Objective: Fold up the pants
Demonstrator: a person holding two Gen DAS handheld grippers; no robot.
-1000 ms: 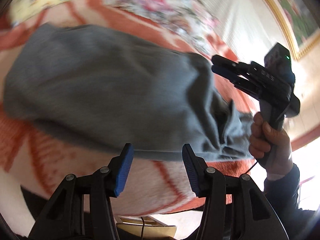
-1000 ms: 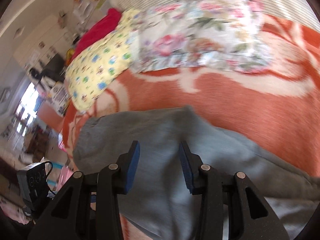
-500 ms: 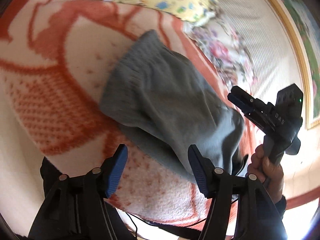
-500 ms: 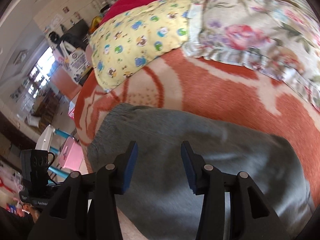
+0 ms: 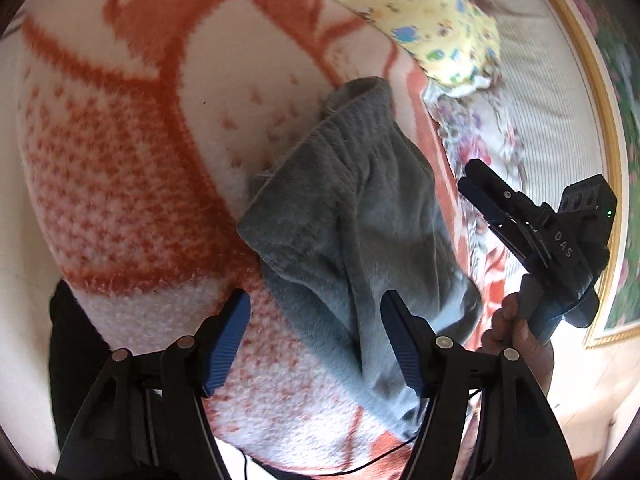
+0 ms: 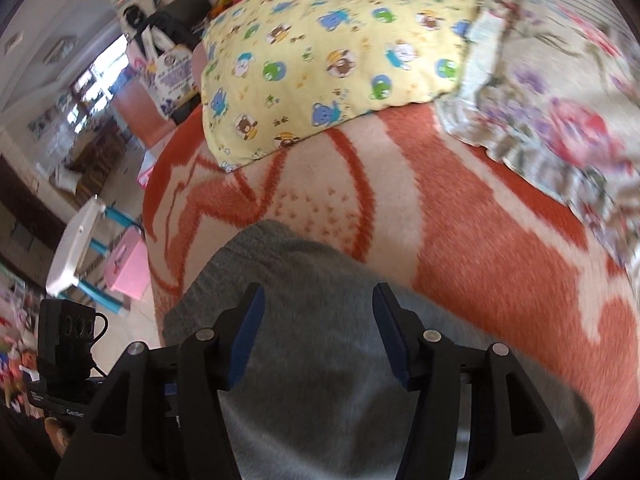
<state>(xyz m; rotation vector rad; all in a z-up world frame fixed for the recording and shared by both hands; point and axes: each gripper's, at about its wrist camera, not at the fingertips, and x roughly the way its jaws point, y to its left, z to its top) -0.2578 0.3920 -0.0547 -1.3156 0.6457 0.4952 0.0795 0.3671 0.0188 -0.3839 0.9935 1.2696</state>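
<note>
Left gripper [image 5: 316, 344], black-framed with blue ribbed pads, is seen with jaws well apart and just opened further; the near edge of the pants lies below the gap, but nothing is clamped. Right gripper [image 6: 318, 334] is likewise held apart, its jaws having just been widening, poised above the cloth without a pinch. The grey fleece pants [image 5: 360, 216] are found lying on the orange-and-cream patterned blanket [image 5: 132, 184], ahead of and beneath both tools, the long axis running away from the left gripper toward the yellow cartoon-print pillow [image 6: 320, 56]. The right gripper appears nearer the bundle's middle, the left nearer its lower edge. The pants are seen already doubled into a thick, soft stack, with a gathered waistband at the far end and loose creases along the near side.
</note>
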